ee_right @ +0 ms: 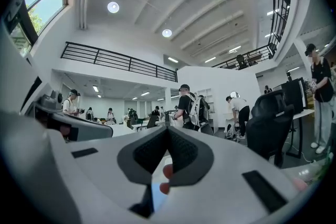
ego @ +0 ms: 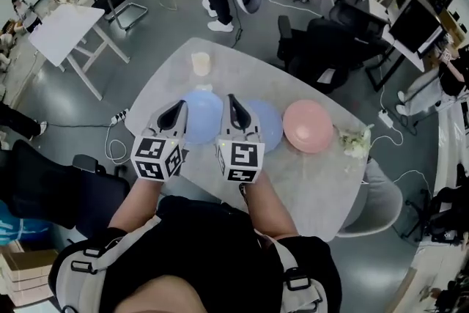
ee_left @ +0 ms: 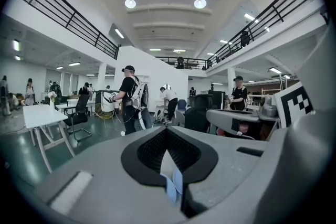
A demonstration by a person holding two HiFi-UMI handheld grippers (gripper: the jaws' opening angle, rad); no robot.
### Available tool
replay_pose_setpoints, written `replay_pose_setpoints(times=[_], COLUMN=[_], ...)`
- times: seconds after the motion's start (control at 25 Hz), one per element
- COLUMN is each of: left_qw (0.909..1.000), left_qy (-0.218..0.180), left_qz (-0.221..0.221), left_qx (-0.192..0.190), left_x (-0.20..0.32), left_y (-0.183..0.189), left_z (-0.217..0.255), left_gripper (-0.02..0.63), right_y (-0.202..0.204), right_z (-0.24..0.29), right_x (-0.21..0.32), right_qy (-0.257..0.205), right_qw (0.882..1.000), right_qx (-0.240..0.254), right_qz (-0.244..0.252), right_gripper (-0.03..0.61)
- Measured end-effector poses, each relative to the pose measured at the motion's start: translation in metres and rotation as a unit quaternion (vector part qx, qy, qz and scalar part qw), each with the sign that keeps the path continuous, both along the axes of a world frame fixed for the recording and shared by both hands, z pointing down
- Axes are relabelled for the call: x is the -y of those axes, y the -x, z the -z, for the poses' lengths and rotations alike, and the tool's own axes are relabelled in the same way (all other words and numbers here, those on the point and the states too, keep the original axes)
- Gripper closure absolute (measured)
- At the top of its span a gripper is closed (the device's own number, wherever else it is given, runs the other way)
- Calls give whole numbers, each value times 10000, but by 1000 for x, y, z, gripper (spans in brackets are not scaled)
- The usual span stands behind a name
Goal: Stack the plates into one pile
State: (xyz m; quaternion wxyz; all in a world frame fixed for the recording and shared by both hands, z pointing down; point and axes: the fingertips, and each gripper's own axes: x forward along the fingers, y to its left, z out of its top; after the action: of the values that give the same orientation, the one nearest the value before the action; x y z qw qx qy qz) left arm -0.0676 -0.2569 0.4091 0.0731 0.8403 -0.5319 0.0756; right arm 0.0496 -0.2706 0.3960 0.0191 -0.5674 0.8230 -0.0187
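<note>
No legible text seems visible at this distance.

The left gripper (ee_left: 167, 129), jaws together, faces a standing person (ee_left: 128, 99).

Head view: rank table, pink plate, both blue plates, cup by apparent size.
1. table
2. pink plate, left blue plate, right blue plate: look alike; the blue ones are partly covered, so unranked
3. cup

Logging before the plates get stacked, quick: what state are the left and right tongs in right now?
Left tongs: closed, holding nothing.
Right tongs: closed, holding nothing.
</note>
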Motion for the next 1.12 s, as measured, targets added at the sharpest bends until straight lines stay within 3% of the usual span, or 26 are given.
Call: replay_pose_setpoints(times=[0.24, 0.52, 0.8, 1.0, 1.12], left_qw=[9997, 9998, 9993, 9978, 9965], left_qy=[196, 182, 198, 224, 266], left_qz=[96, 113, 308, 616, 797], left_qx=[94, 30, 24, 16, 7], left_x=[25, 42, 40, 30, 22], left_y=[21, 48, 84, 121, 145], left_z=[-17, -15, -18, -21, -23], left_gripper=[611, 611, 611, 611, 611], right_y=[18, 42, 100, 154, 179], right_z=[-10, -5, -28, -70, -99], right_x=[25, 43, 41, 28, 20], right_qy=[158, -12, 10, 387, 570], right_qw=[9996, 9989, 9900, 9736, 9629], right_qx=[-148, -342, -685, -953, -1215], right_qz=[163, 305, 1232, 2037, 2342], right_gripper=[577, 577, 571, 505, 499])
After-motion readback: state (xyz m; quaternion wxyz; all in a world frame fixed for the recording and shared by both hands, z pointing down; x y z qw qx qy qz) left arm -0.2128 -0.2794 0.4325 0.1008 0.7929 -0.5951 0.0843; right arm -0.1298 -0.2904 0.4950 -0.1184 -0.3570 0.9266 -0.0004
